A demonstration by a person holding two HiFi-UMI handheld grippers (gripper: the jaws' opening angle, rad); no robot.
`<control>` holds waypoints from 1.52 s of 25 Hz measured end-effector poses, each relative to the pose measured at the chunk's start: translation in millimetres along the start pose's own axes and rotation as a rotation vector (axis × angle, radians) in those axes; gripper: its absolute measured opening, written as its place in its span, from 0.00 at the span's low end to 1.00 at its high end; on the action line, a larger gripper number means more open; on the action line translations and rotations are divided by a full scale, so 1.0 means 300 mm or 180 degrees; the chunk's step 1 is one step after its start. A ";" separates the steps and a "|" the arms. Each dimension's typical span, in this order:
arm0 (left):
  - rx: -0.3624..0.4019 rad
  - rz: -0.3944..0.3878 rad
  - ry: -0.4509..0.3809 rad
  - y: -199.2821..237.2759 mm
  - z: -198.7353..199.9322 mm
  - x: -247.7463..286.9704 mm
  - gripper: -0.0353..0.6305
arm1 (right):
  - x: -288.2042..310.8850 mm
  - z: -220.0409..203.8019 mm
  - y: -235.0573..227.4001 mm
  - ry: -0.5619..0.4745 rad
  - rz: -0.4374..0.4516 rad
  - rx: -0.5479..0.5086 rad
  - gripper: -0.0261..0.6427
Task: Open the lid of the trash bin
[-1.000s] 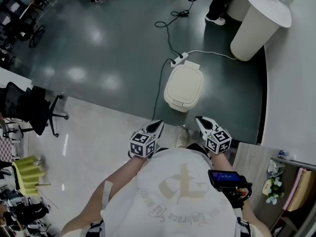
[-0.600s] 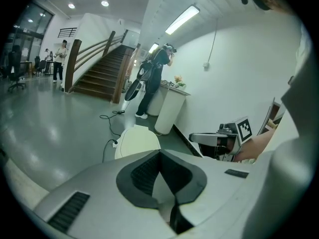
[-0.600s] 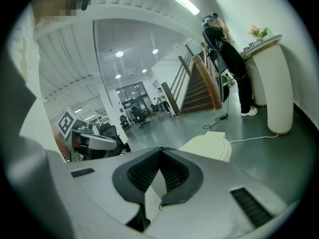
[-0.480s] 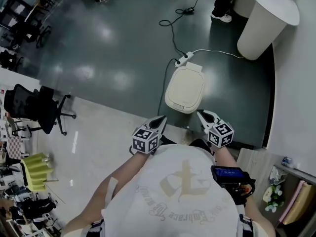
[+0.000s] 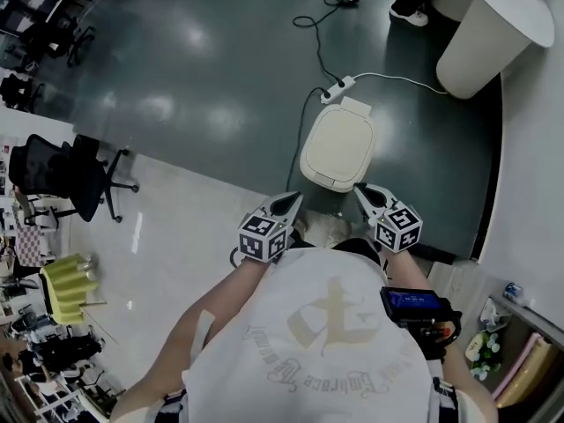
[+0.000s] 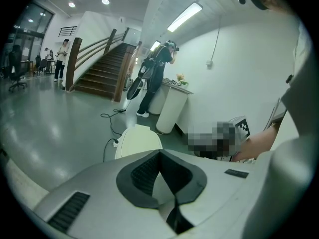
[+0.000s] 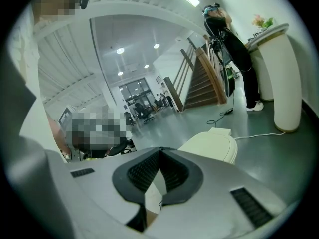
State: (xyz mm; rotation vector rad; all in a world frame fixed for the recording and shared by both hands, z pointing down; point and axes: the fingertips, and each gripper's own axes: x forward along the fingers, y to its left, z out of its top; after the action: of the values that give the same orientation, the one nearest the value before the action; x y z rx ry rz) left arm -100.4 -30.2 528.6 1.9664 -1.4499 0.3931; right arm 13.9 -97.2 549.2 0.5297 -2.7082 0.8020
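Observation:
The cream trash bin (image 5: 337, 146) stands on the dark floor just ahead of me with its lid down. It also appears low in the left gripper view as the bin (image 6: 137, 141) and in the right gripper view as the bin (image 7: 212, 144). My left gripper (image 5: 291, 203) is shut and empty, held near my chest, short of the bin's near left corner. My right gripper (image 5: 363, 190) is also shut and empty, and it points at the bin's near right corner. Neither touches the bin.
A power strip with a black cable (image 5: 339, 89) lies just behind the bin. A white rounded counter (image 5: 489, 33) stands at the far right, with a person (image 6: 157, 78) beside it. A black office chair (image 5: 75, 179) is at the left, stairs (image 6: 99, 73) further off.
I have stepped closer: the bin has slid down the head view toward both grippers. Both grippers stay shut and level with each other.

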 end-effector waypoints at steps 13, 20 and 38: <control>-0.0097 -0.0219 0.0205 0.080 -0.025 0.101 0.08 | 0.101 0.015 -0.037 0.0061 -0.0177 0.0060 0.05; -0.0070 -0.0321 0.0350 0.098 -0.063 0.192 0.08 | 0.139 -0.003 -0.067 0.0103 -0.0237 0.0069 0.05; 0.0072 -0.0263 0.0883 0.084 -0.244 0.488 0.08 | 0.140 -0.097 -0.208 0.0153 -0.0300 0.0200 0.05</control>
State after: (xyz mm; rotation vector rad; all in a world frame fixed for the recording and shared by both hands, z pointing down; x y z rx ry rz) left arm -63.6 -93.6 677.0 1.8955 -1.1900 0.6207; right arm 6.5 -140.5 616.6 0.6384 -2.6006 0.8657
